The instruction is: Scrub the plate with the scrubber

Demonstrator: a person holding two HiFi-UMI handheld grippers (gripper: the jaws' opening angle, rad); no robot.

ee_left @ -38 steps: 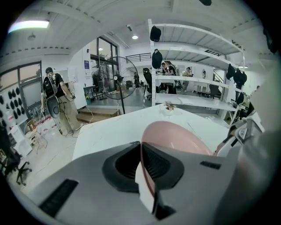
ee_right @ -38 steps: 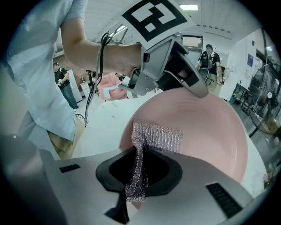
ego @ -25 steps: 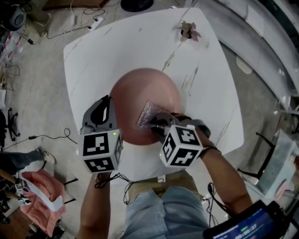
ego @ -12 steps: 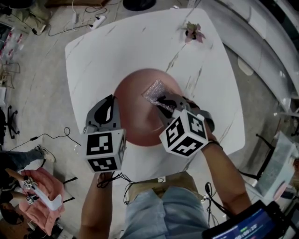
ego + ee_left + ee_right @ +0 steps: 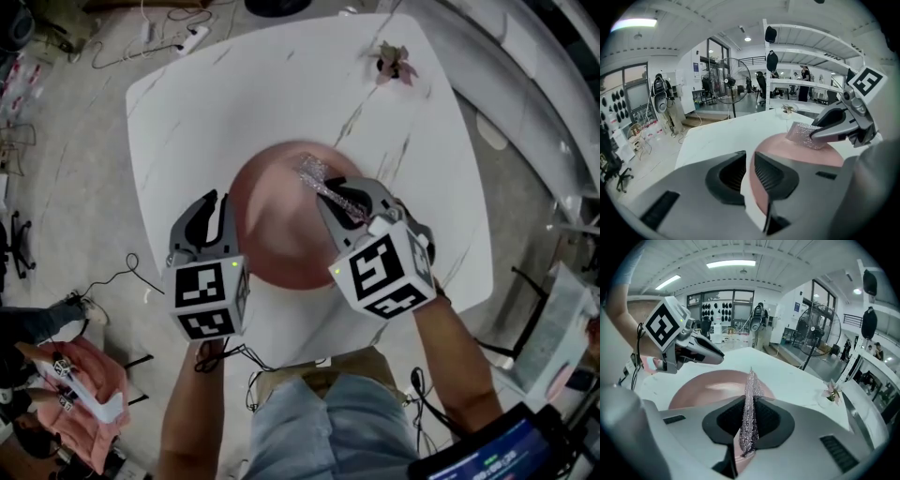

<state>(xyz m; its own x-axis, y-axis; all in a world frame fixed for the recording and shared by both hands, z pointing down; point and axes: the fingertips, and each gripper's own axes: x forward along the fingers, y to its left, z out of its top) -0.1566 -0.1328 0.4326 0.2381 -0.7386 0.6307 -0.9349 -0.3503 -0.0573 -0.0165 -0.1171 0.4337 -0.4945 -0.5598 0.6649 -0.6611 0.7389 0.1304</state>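
White marbled counter (image 5: 281, 84) carries a pink plate (image 5: 281, 234) near its front edge. The left hand-held gripper (image 5: 212, 208) is clamped on the plate's left rim. The right hand-held gripper (image 5: 330, 192) has its jaws closed on a silvery scrubber (image 5: 317, 176), which stands edge-up over the plate's far right part.

pink plate (image 5: 281, 230) lies flat; silvery scrubber (image 5: 317, 175) edge-on over its far side.

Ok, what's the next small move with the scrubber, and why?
Probably draw the right gripper toward you, dragging the scrubber across the plate: it sits pinched at the far rim, most of the plate lies nearer, and the left gripper clamps its rim.
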